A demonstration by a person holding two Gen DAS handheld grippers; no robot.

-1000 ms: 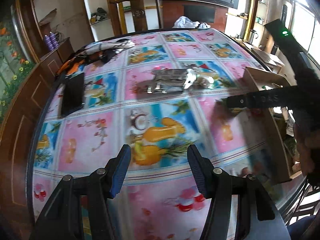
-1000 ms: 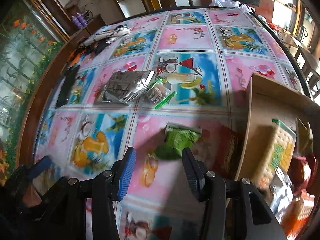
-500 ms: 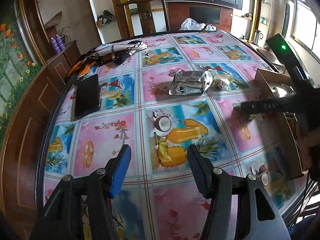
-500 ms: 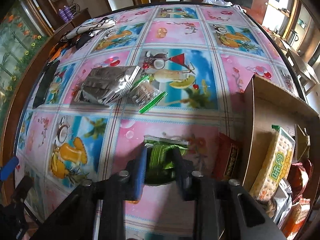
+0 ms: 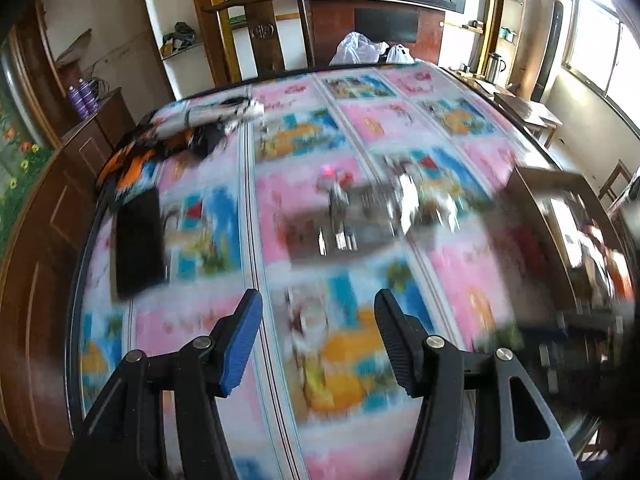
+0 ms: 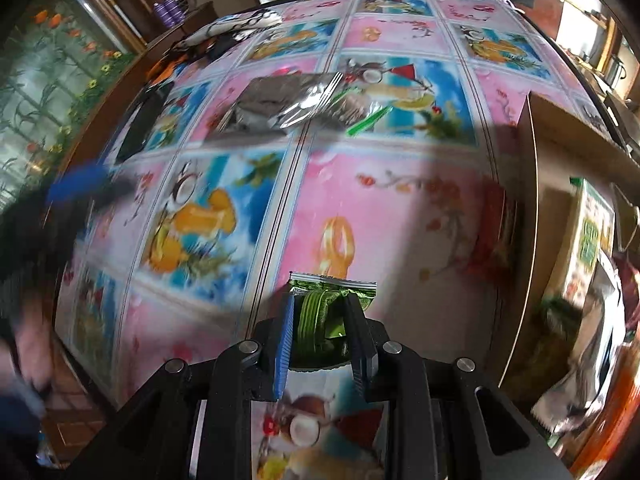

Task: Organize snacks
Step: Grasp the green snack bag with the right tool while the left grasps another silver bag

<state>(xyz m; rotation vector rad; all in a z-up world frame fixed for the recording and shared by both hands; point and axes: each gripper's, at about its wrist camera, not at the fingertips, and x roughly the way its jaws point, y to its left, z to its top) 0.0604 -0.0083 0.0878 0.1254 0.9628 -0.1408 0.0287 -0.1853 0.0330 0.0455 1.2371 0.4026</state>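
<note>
My right gripper [image 6: 322, 316] is shut on a green snack packet [image 6: 320, 316] and holds it lifted above the patterned tablecloth [image 6: 400, 208]. A silver foil bag [image 6: 280, 102] and a small clear packet with a green strip [image 6: 368, 120] lie further out on the table. A red packet [image 6: 492, 232] lies beside the cardboard box [image 6: 536, 184] at the right, which holds several snacks. My left gripper [image 5: 318, 320] is open and empty above the table; its view is blurred, with the silver bag [image 5: 360, 216] ahead of it.
A black phone [image 5: 138, 240] lies near the table's left edge, and bundled cloth [image 5: 192, 128] sits at the far left. A wooden chair [image 5: 260, 32] and white plastic bags [image 5: 360, 50] are beyond the far edge. The left gripper shows blurred at the left of the right wrist view [image 6: 80, 184].
My right gripper closed on the green packet and has lifted it off the table. My left gripper has moved forward over the table, staying open.
</note>
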